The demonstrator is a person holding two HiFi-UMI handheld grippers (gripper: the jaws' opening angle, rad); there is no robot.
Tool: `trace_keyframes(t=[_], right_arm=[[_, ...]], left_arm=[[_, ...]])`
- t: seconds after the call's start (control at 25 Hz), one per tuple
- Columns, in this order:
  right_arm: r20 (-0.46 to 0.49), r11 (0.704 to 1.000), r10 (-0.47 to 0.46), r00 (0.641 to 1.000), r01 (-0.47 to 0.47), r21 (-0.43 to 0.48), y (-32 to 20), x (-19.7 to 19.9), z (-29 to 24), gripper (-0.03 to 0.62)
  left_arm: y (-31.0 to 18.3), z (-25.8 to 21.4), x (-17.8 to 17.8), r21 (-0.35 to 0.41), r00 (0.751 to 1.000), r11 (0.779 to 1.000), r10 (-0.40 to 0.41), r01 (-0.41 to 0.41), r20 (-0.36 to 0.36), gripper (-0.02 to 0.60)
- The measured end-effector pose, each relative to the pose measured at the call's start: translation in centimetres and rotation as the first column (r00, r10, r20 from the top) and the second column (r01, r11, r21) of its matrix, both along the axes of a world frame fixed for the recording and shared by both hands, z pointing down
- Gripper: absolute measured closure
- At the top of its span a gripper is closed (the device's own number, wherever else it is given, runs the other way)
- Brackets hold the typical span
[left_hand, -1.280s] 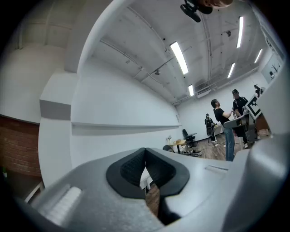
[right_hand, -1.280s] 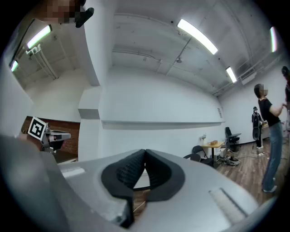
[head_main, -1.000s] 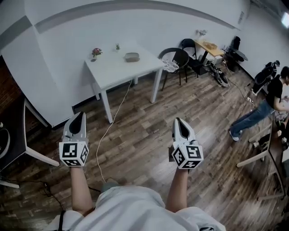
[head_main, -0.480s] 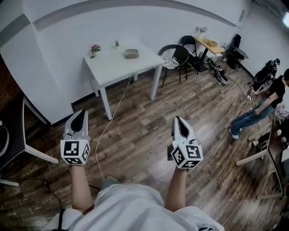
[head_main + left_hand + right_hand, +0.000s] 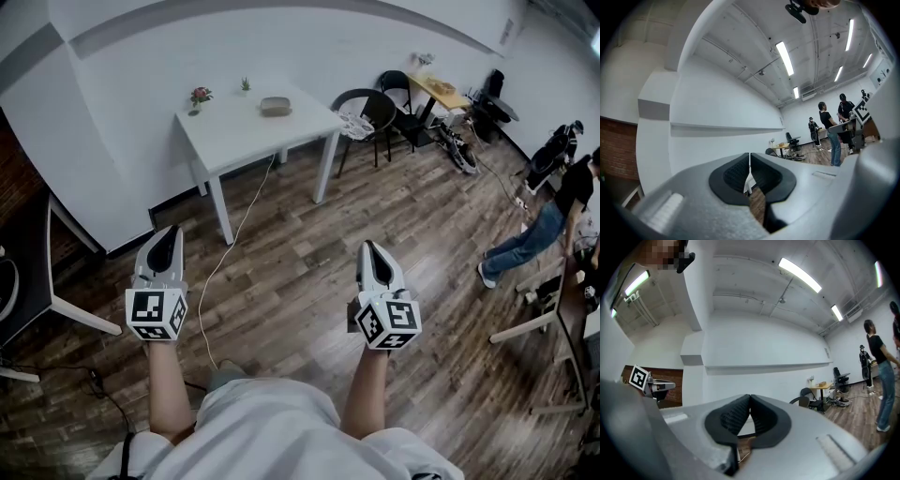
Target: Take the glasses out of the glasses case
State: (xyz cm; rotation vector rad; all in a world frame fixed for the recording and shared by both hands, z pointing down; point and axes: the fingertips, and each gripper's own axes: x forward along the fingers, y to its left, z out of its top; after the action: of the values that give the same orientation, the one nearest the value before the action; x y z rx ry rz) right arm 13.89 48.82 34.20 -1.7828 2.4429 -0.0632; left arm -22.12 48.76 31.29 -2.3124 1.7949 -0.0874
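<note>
The glasses case (image 5: 275, 106), a small grey-beige oval box, lies shut on the white table (image 5: 246, 141) by the far wall. Both grippers hang over the wooden floor, well short of that table, and point level toward it. My left gripper (image 5: 167, 234) is shut, its dark ribbed pads (image 5: 736, 174) meeting at a hairline slit with nothing between them. My right gripper (image 5: 368, 248) is shut too, pads (image 5: 761, 416) pressed together and empty. The glasses themselves do not show.
A small flower pot (image 5: 199, 97) and a tiny plant (image 5: 245, 86) stand on the table's far side. A white cable (image 5: 223, 267) runs across the floor below it. A black chair (image 5: 371, 116) stands to its right. A person (image 5: 548, 220) walks at the right edge, and a dark table (image 5: 23, 281) sits at the left.
The person at the right edge has stepped along and straightened up. Both grippers stay where they were, shut.
</note>
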Motion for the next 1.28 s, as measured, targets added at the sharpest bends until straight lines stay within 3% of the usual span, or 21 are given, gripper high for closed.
trace_keyframes(t=[0.12,0.2,0.44,1.28], right_arm=[[0.001,1.000,-0.003,1.000,0.003,-0.003,-0.2,-0.3,0.1,0.591],[-0.002,1.000,-0.005,1.000,0.005,-0.007,-0.2,-0.3,0.3,0.591],[-0.003,1.000,-0.002,1.000,0.002,-0.012,-0.3,0.0,0.3,0.591],[0.023,1.000,-0.017,1.000,0.018,-0.021,-1.5,2.7,1.3,0.591]], left_arm=[[-0.3,0.3,0.0,-0.013,1.000,1.000,0.004,-0.004,-0.001,0.566],[-0.3,0.5,0.2,-0.019,1.000,1.000,0.008,-0.008,-0.002,0.517],[-0.7,0.5,0.8,-0.023,1.000,0.999,0.025,-0.025,0.001,0.483],[-1.8,1.3,4.5,-0.044,0.999,0.998,0.046,-0.045,0.025,0.474]])
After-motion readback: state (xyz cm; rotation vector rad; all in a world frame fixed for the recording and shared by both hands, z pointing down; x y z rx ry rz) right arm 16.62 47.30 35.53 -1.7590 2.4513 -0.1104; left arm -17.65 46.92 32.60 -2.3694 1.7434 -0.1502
